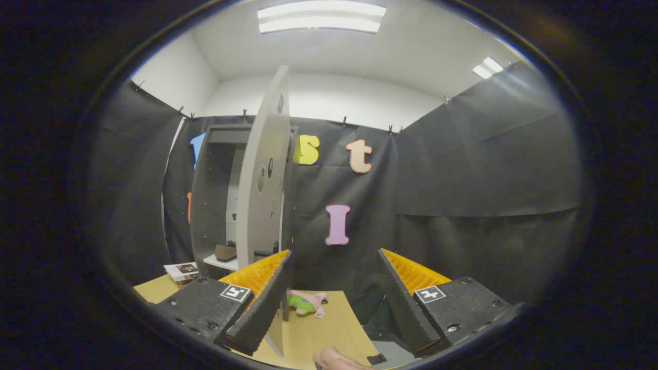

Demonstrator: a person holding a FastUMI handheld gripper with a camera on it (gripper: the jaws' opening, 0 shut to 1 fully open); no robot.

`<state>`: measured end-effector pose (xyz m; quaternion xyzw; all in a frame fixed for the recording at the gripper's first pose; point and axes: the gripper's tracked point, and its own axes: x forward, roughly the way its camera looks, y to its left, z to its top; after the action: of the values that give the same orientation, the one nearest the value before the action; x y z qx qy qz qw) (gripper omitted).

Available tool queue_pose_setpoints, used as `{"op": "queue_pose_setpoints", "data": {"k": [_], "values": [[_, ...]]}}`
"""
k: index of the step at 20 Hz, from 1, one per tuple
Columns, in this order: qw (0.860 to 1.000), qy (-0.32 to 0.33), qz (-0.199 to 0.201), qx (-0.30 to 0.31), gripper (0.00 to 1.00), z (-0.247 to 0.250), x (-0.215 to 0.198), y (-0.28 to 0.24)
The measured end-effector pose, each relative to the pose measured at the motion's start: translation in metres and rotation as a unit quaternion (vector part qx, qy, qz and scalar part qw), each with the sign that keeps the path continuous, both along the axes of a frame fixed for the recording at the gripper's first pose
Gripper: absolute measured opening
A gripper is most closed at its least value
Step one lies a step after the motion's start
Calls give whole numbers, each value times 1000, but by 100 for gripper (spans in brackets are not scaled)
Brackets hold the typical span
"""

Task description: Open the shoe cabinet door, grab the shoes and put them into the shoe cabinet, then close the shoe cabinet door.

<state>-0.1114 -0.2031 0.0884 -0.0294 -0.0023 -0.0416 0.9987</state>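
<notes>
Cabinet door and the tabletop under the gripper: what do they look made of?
Cabinet door: looks like grey painted or laminated board, matte, thin-edged, with cut-out holes; could be metal. Tabletop: light tan wood-look board, smooth and unglossy, likely laminate or plywood. The gripper is open beside the door's edge.

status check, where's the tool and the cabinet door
Tool open, holding nothing. Shoe cabinet door swung open, edge-on just ahead of one finger. Shoe on the shelf inside. Plush toy on the table ahead.
</notes>
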Motion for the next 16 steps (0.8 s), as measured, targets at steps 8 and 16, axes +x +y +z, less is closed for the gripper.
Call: {"op": "queue_pose_setpoints", "data": {"k": [8,16], "values": [[994,93,49,42,100,-59,58,-12],[993,76,92,2,98,-70,52,38]]}}
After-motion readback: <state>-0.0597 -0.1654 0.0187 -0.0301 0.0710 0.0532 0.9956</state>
